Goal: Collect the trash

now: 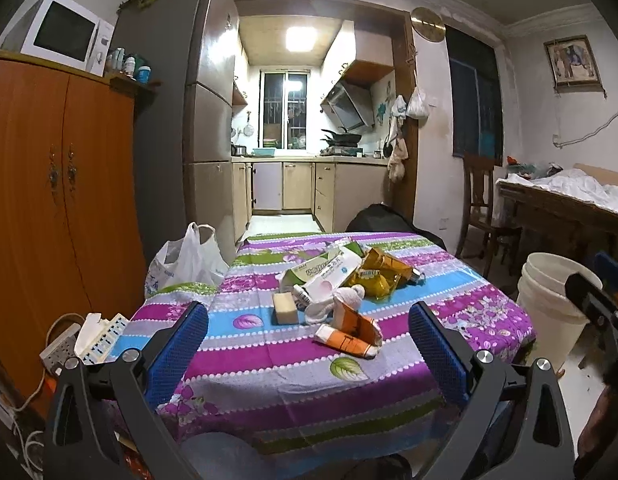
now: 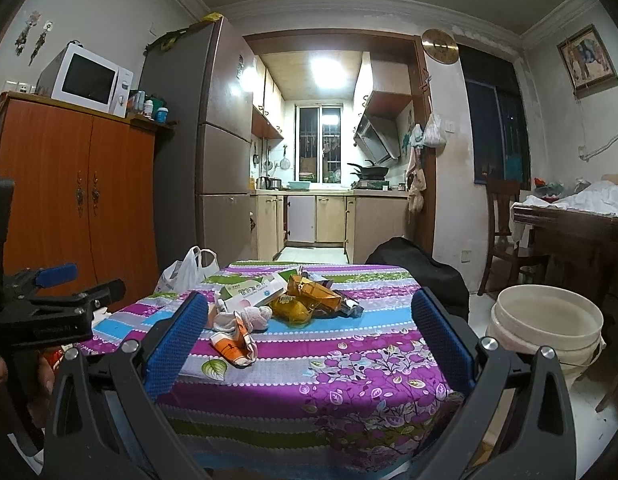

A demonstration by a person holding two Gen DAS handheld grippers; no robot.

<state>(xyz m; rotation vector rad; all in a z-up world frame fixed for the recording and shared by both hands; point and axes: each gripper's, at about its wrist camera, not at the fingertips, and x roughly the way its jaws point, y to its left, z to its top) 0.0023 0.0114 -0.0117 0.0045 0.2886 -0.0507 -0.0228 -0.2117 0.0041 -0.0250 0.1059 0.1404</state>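
A heap of trash lies mid-table on the striped floral cloth (image 1: 293, 376): an orange-and-white squeezed tube (image 1: 349, 334) nearest me, a crumpled white tissue (image 1: 333, 300), a tan block (image 1: 285, 307), a white-and-green medicine box (image 1: 329, 268) and yellow-brown crumpled wrappers (image 1: 379, 274). The right wrist view shows the same tube (image 2: 235, 342), tissue (image 2: 257, 317), box (image 2: 255, 290) and wrappers (image 2: 305, 300). My left gripper (image 1: 309, 336) stands open just short of the tube, nothing between its blue pads. My right gripper (image 2: 309, 334) is open too, held back from the heap.
A white bucket (image 2: 545, 320) stands on the floor right of the table. A white plastic bag (image 1: 189, 260) hangs at the table's far left corner. A power strip and tissue box (image 1: 97, 338) lie left. An orange cabinet (image 1: 49, 200), a black bag (image 2: 413, 264) and a chair (image 2: 505, 232) surround the table.
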